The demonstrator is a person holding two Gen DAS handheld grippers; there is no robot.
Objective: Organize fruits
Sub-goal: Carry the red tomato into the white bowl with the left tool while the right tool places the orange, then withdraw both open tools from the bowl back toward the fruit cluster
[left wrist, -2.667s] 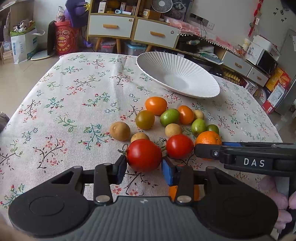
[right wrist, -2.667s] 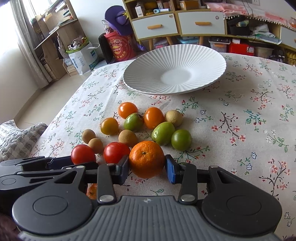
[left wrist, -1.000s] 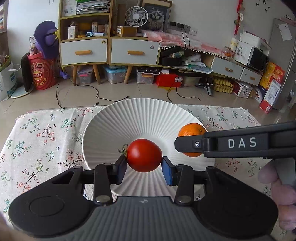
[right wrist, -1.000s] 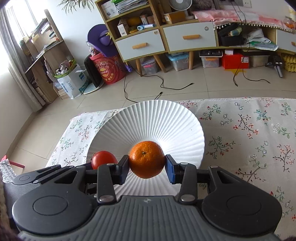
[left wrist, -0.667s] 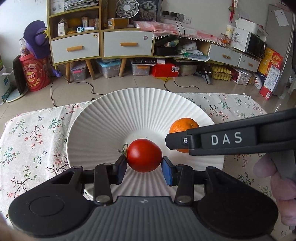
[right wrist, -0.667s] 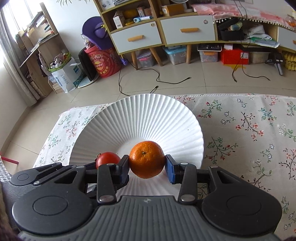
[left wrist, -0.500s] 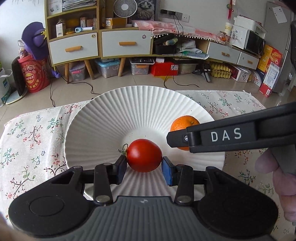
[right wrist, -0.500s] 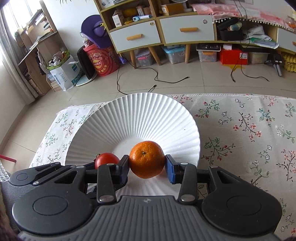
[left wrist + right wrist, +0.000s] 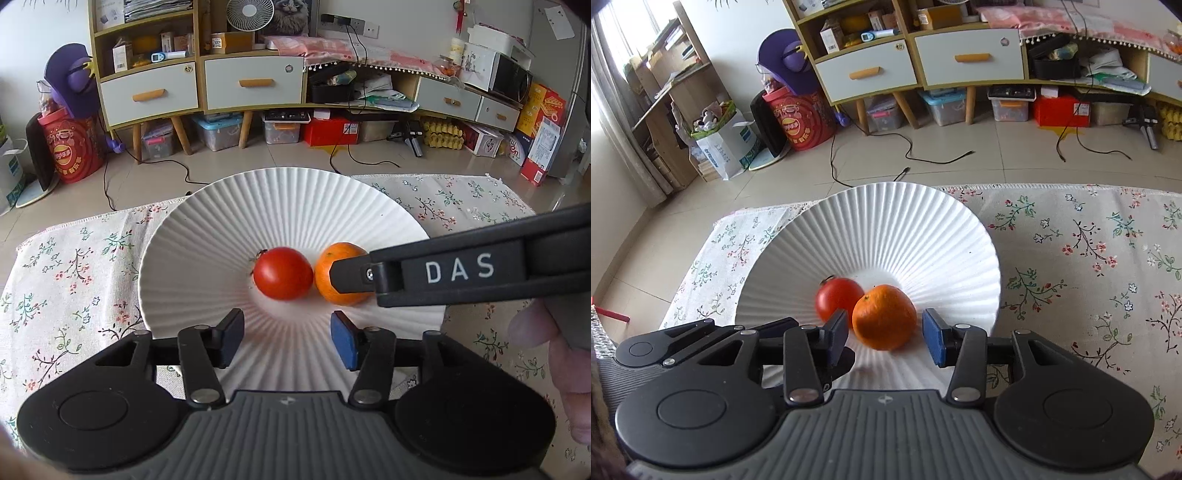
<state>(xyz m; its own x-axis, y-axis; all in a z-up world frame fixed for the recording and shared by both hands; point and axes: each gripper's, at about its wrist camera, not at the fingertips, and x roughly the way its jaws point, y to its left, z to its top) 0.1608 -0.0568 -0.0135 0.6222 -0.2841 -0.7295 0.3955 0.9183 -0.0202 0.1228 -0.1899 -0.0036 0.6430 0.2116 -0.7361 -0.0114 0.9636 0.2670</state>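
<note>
On the plate (image 9: 207, 236), near its centre, the tomato (image 9: 283, 272) and the orange (image 9: 341, 275) lie side by side, touching or almost touching. The left hand-held gripper (image 9: 287, 338) has its jaws apart and opening, with nothing between them; the tomato sits free beyond the pads at 12 o'clock. The right hand-held gripper (image 9: 885, 336) is opening too; the orange (image 9: 884, 316) is between its pads, but a gap shows on each side, so it is released.

Both fruits are round and the plate slopes to the middle, so they probably stay there. The risk, I think, is in the retreat: a pad that brushes a fruit can push it against the other one and roll it up the ribbed wall. The two hand-held grippers are close together, and the right one crosses the left view at 3 o'clock, so they can knock each other.

Under the plate is a floral cloth (image 9: 1089, 258) on the desk. Behind, at 12 o'clock, are the floor with cables (image 9: 923, 155) and a drawer cabinet (image 9: 199, 88). Other fruits are not in view.
</note>
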